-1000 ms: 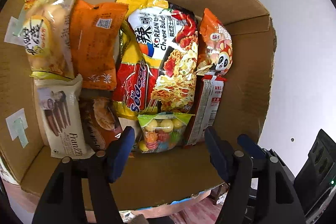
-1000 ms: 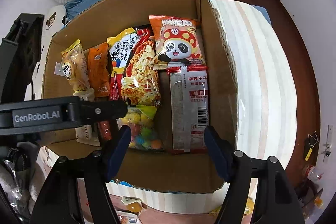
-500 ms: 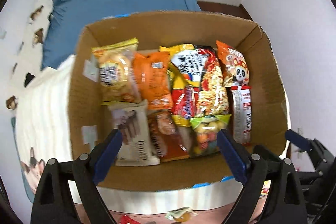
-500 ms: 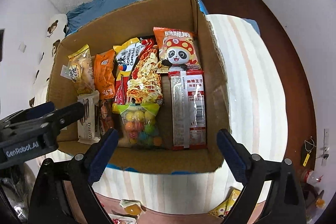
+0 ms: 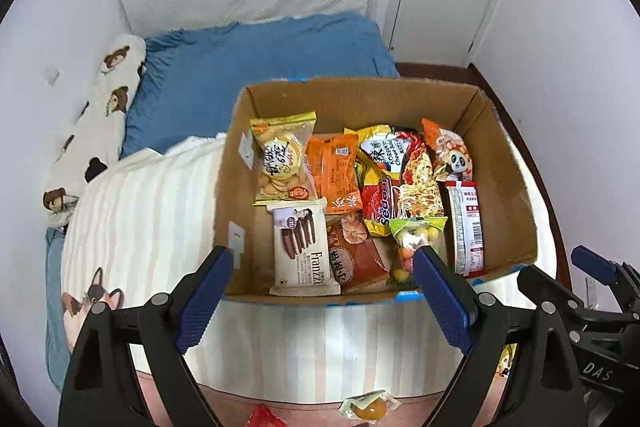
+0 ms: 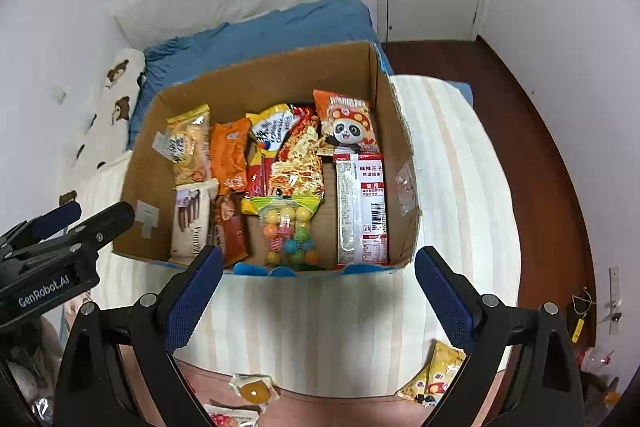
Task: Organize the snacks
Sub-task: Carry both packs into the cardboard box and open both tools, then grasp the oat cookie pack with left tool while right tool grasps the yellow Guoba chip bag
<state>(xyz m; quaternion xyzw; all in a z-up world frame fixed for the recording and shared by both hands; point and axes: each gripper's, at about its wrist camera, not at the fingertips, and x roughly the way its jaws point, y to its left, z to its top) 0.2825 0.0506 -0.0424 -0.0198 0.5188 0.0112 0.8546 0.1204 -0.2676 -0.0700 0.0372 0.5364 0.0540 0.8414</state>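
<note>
Showing both claws spread wide, nothing held: left claw (image 5: 320, 287) and right claw (image 6: 318, 285) hover w/ the cardboard box (image 5: 506, 187) ahead on the striped bed (image 6: 460, 187). Snack packs fill box: noodle pack (image 5: 400, 171), panda bag (image 6: 352, 129), candy bag (image 6: 289, 229). Loose yellow packet (image 6: 436, 375) lies near bed's front edge.

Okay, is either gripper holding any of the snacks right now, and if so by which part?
Nothing is held. The left gripper and right gripper are both open and empty, above the striped bedding, short of the cardboard box.
</note>
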